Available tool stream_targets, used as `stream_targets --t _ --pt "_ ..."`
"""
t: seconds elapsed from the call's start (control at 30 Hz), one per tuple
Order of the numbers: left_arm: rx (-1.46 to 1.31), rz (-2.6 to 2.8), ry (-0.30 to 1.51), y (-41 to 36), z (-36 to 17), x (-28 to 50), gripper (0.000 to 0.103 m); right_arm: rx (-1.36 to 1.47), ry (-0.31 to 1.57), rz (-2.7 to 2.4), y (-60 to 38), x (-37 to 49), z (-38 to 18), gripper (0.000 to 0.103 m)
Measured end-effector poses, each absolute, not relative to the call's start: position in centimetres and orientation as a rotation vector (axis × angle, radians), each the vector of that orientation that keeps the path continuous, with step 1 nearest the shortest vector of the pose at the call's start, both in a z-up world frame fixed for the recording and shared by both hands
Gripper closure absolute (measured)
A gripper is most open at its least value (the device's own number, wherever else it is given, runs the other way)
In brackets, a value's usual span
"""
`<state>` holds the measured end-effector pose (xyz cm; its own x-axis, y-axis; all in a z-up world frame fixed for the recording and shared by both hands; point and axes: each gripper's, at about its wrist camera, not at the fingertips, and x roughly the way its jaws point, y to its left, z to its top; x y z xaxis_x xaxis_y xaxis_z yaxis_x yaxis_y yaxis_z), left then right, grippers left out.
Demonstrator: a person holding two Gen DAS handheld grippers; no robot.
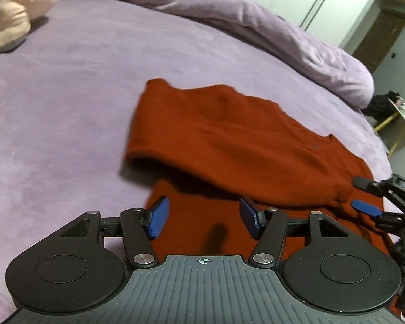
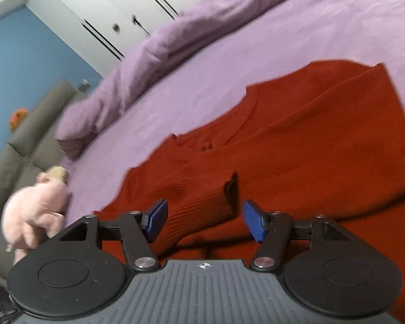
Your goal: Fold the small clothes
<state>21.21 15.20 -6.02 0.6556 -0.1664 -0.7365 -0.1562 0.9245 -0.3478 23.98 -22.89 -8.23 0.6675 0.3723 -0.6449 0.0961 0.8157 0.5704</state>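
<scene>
A rust-red knit sweater (image 1: 229,135) lies on the purple bed sheet (image 1: 81,94), one side folded over its body. My left gripper (image 1: 203,217) hovers open over the sweater's near part, with nothing between its blue pads (image 1: 158,220). In the right wrist view the sweater (image 2: 310,135) fills the middle, neckline up and away. Its ribbed sleeve cuff (image 2: 205,199) lies across the body between the fingers of my right gripper (image 2: 205,220), which is open; the pads do not press on it. The right gripper (image 1: 363,195) also shows at the left wrist view's right edge, by the cuff.
A rolled purple duvet (image 1: 256,27) runs along the bed's far side. A pink plush toy (image 1: 10,8) sits at the far left and shows again (image 2: 35,216) near a grey headboard (image 2: 27,140). White wardrobe doors (image 2: 108,13) stand behind the bed.
</scene>
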Motion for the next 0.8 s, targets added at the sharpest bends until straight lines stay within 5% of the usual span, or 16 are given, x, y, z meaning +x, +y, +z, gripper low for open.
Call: stream_targets --t 0.07,0.1,0.13,0.17,0.4,0.8 --pt "-0.392 0.004 0.871 15.7 -6.4 21.5 0.04 0.61 0.883 0.165 -22.3 25.4 -9.2 0.045" --pt "-0.38 0.008 0.875 15.7 -6.3 21.6 0.04 0.614 0.894 0.176 -21.9 25.8 -9.5 0.061" --pt "-0.365 0.009 0.876 15.8 -6.2 21.3 0.04 0.603 0.894 0.182 -21.5 26.0 -9.5 0.087" --pt "-0.347 0.011 0.876 15.6 -6.1 21.6 0.04 0.558 0.882 0.187 -20.9 26.1 -9.1 0.099" --pt "-0.305 0.013 0.859 15.0 -5.6 22.2 0.04 0.274 0.555 0.037 -22.5 23.0 -2.4 0.099" --pt "-0.24 0.001 0.851 11.7 -4.5 24.5 0.04 -0.036 0.652 -0.198 -25.7 23.2 -4.8 0.099"
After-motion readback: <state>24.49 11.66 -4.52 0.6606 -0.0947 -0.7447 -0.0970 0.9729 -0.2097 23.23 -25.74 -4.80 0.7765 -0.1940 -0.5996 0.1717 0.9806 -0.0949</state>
